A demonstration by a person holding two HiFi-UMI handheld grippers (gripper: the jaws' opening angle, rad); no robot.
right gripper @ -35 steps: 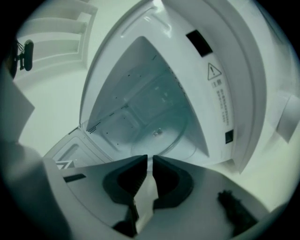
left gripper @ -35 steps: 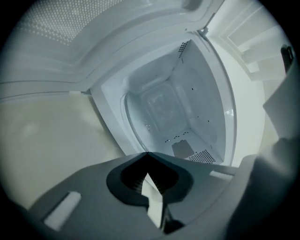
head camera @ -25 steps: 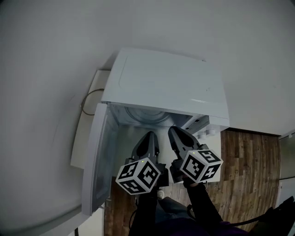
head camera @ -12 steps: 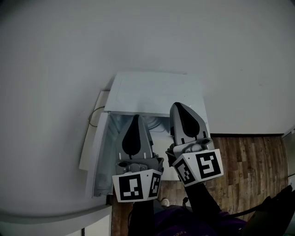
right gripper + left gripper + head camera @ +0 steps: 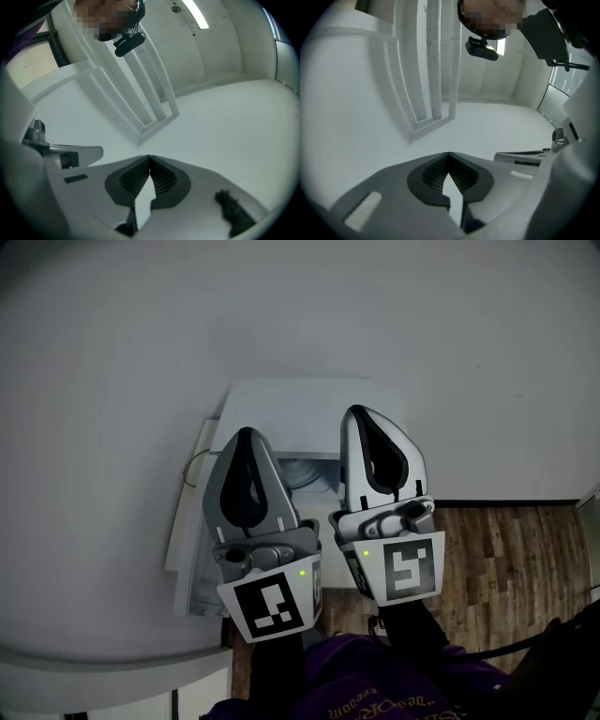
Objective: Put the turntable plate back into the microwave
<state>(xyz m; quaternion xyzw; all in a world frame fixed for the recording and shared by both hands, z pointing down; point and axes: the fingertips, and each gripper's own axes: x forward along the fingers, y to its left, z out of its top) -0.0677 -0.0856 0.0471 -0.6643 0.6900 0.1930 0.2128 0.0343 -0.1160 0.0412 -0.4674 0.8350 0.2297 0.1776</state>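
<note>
White microwave (image 5: 291, 409) x1, door (image 5: 190, 549) open, L hand-held gripper (image 5: 246, 433), R hand-held gripper (image 5: 364, 412), both (2) pressed together, empty

A plain white wall (image 5: 450, 343) meets dark wood-plank floor (image 5: 511, 559) at lower right.

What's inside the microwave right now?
A curved glass edge, likely the plate, shows in the microwave between the left gripper and right gripper. They cover the rest of the cavity, so how it sits cannot be told.
</note>
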